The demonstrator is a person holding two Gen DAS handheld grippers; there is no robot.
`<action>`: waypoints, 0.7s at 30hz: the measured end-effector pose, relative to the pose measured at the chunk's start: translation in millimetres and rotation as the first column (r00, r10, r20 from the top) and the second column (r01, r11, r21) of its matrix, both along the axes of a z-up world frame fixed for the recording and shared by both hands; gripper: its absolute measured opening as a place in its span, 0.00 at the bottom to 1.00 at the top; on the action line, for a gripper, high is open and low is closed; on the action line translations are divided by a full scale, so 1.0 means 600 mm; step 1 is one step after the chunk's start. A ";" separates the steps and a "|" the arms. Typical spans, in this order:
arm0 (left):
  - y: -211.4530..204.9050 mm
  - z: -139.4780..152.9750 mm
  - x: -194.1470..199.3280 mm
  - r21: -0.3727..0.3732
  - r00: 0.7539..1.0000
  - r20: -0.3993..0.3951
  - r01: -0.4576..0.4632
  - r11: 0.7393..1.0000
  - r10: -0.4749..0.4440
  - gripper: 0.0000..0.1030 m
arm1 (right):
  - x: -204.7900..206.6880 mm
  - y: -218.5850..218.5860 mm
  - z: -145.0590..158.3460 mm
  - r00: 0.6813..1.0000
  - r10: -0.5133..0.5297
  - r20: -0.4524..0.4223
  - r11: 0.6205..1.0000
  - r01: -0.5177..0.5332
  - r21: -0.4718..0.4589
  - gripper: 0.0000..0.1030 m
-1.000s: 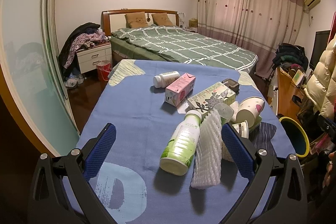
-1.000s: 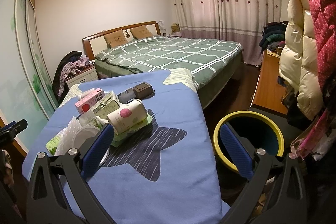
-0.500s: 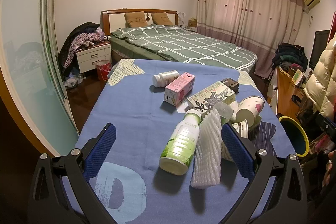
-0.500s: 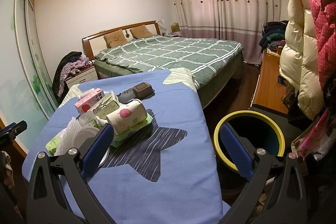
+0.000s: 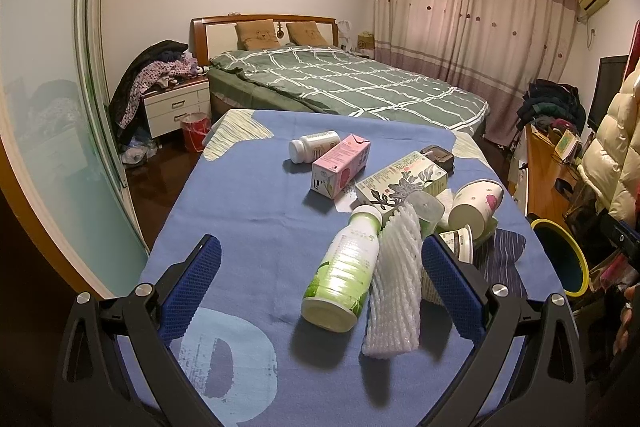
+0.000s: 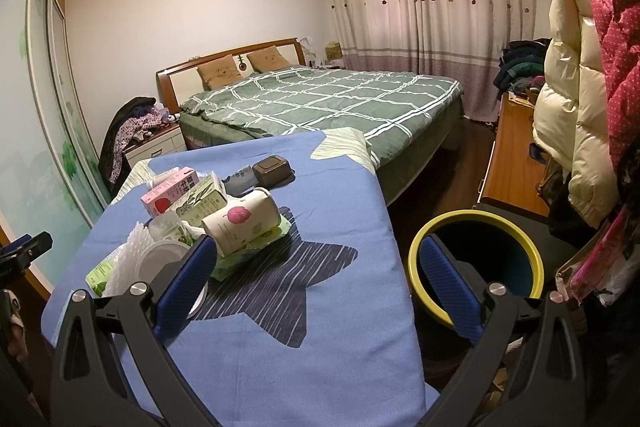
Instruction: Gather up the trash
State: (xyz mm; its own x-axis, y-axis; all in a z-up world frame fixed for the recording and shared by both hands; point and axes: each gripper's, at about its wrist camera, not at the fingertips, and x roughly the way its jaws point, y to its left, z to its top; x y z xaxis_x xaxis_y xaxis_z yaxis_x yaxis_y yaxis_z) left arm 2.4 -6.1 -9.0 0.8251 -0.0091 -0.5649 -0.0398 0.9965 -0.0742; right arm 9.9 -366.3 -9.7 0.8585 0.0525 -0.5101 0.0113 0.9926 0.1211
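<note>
Opening step, nothing collected: left gripper (image 5: pixel 320 279) and right gripper (image 6: pixel 316 277), fingers spread wide and empty, above blue cloth-covered table (image 5: pixel 240 203); green-labelled white plastic bottle (image 5: pixel 346 273) lies nearest the left, yellow-rimmed dark bin (image 6: pixel 476 267) beside the table; next, likely descend, close, carry binward.

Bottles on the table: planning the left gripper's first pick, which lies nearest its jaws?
The green-labelled bottle, lying just ahead of the open jaws; the white pill bottle lies farther back.
</note>
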 end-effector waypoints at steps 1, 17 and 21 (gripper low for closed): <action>0.000 0.001 0.000 0.000 1.000 0.001 -0.001 1.000 0.001 0.96 | 0.000 -0.001 0.000 1.000 0.000 0.000 1.000 0.000 0.000 0.94; 0.000 -0.001 -0.001 0.000 1.000 -0.002 0.001 1.000 -0.001 0.96 | 0.001 0.000 0.000 1.000 0.001 -0.001 1.000 -0.001 0.002 0.94; 0.000 0.000 0.000 -0.001 1.000 -0.002 0.000 1.000 0.000 0.96 | 0.000 -0.002 0.000 1.000 0.001 0.000 1.000 -0.001 0.002 0.94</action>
State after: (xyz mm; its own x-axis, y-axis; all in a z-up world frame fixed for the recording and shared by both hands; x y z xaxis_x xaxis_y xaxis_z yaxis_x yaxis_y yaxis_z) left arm 2.2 -6.0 -9.0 0.8241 -0.0098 -0.5664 -0.0396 0.9964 -0.0748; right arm 10.2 -367.4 -9.5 0.8586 0.0543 -0.5097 0.0106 0.9923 0.1236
